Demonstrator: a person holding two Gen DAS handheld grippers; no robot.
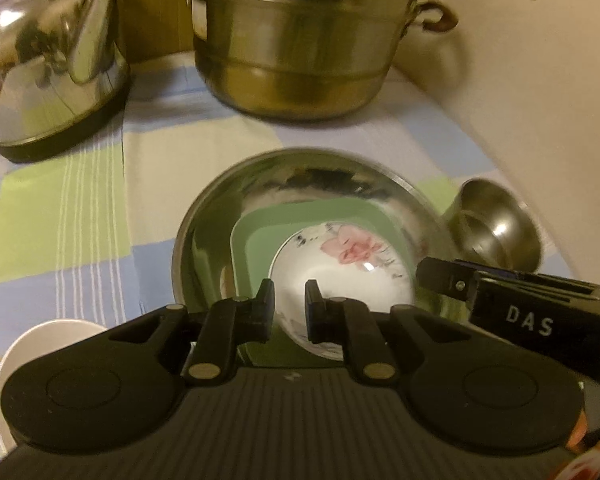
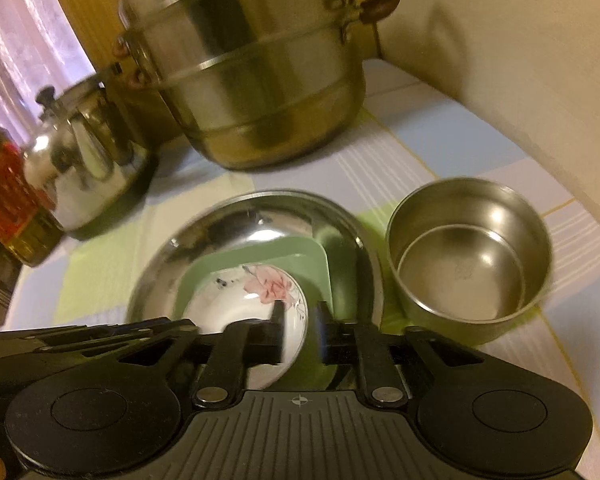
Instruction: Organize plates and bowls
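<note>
A large steel plate (image 1: 204,220) lies on the checked tablecloth and holds a green square plate (image 1: 256,232), with a white flowered bowl (image 1: 340,268) on top. The same stack shows in the right wrist view: steel plate (image 2: 204,236), green plate (image 2: 296,252), flowered bowl (image 2: 236,300). My left gripper (image 1: 290,300) hovers over the bowl's near rim, jaws slightly apart, holding nothing. My right gripper (image 2: 299,320) is just above the bowl's right edge, jaws slightly apart, empty. A small steel bowl (image 2: 468,260) stands right of the stack; it also shows in the left wrist view (image 1: 496,228).
A big steel steamer pot (image 1: 300,36) and a steel kettle (image 1: 48,72) stand at the back. A white bowl (image 1: 32,344) sits at the near left. A red-labelled oil bottle (image 2: 8,192) is at far left. A cream wall (image 2: 500,60) borders the right side.
</note>
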